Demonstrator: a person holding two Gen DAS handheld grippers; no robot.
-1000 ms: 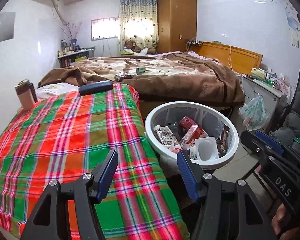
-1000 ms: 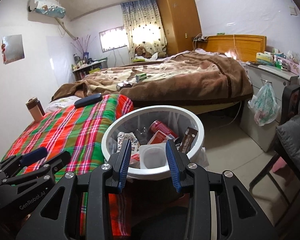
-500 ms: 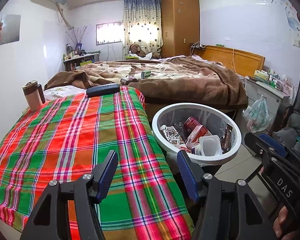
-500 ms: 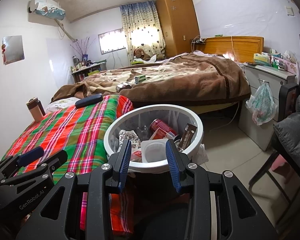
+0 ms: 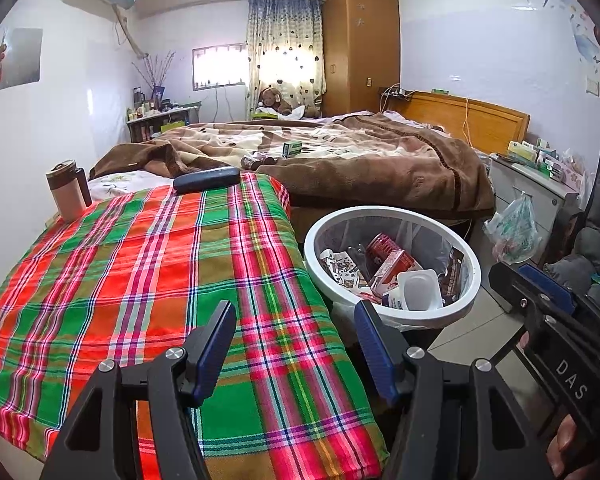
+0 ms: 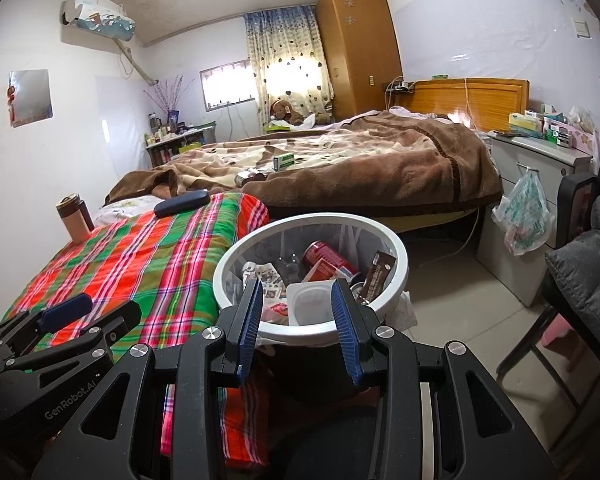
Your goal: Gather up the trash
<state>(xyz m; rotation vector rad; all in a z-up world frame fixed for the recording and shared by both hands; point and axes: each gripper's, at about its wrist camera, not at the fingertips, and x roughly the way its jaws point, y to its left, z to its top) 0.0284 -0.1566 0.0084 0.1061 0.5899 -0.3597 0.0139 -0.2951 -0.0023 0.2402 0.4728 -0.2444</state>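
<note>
Several wrappers in the white bin (image 5: 470, 264) overlap, their labels unreadable.

One white trash bin (image 5: 392, 216), one red can (image 6: 328, 258), one flask (image 5: 66, 192), two beds (image 5: 380, 160), one wardrobe (image 5: 360, 44).

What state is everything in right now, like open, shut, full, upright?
Left gripper: open, empty.
Right gripper: open, empty.
White bin: upright, lidless, partly filled.
Red can: lying tilted in the bin.
Flask: upright, capped.
Dark case: shut, lying flat on the plaid cloth.
Wardrobe: doors shut.
Plastic bag: hanging from the drawer unit.
</note>
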